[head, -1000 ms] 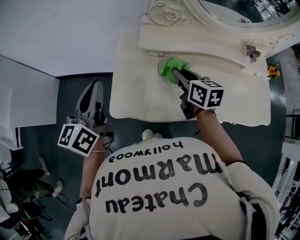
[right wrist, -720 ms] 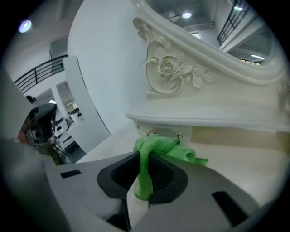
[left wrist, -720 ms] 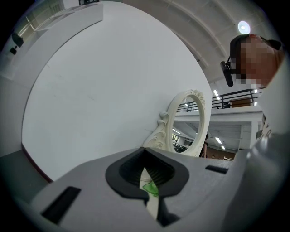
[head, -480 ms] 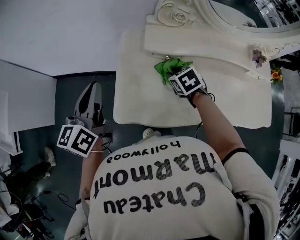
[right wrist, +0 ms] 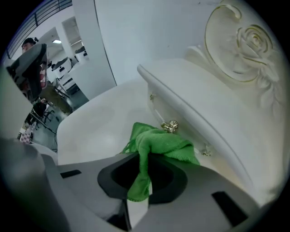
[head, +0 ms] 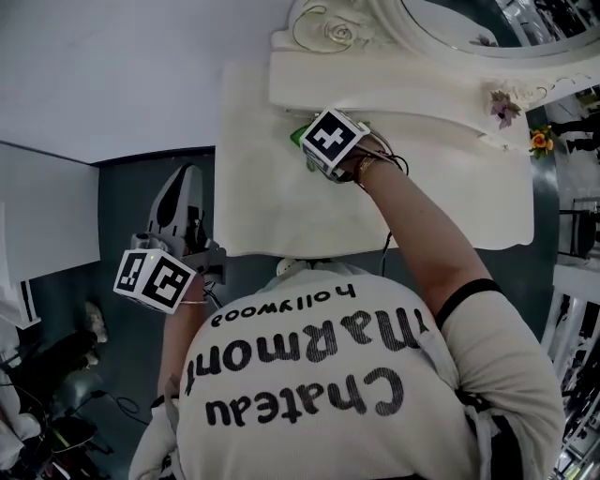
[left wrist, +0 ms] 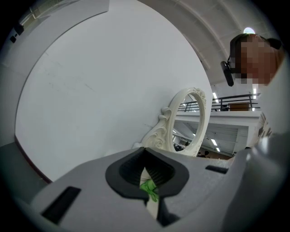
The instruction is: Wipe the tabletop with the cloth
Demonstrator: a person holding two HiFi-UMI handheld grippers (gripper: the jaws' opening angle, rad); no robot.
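My right gripper [head: 311, 142] is shut on a green cloth [right wrist: 163, 142], whose tail hangs down between the jaws [right wrist: 142, 172]. It presses the cloth onto the cream tabletop [head: 258, 202] at the back left, right against the raised drawer shelf [head: 394, 80]. From the head view only a green edge of the cloth [head: 299, 137] shows past the marker cube. My left gripper [head: 185, 178] hangs off the table to the left, over the dark floor, jaws together and holding nothing. In its own view the left gripper [left wrist: 147, 179] frames the distant cloth [left wrist: 148, 188].
An ornate oval mirror [head: 441, 28] stands behind the shelf. A brass drawer knob [right wrist: 171, 126] sits just beyond the cloth. Small flowers [head: 506, 103] and an orange one [head: 541, 141] lie at the shelf's right end. A white wall [head: 112, 66] runs along the table's left.
My right gripper has swept the cloth leftward along the front of the shelf, toward the table's back left corner. The left gripper has stayed where it was.
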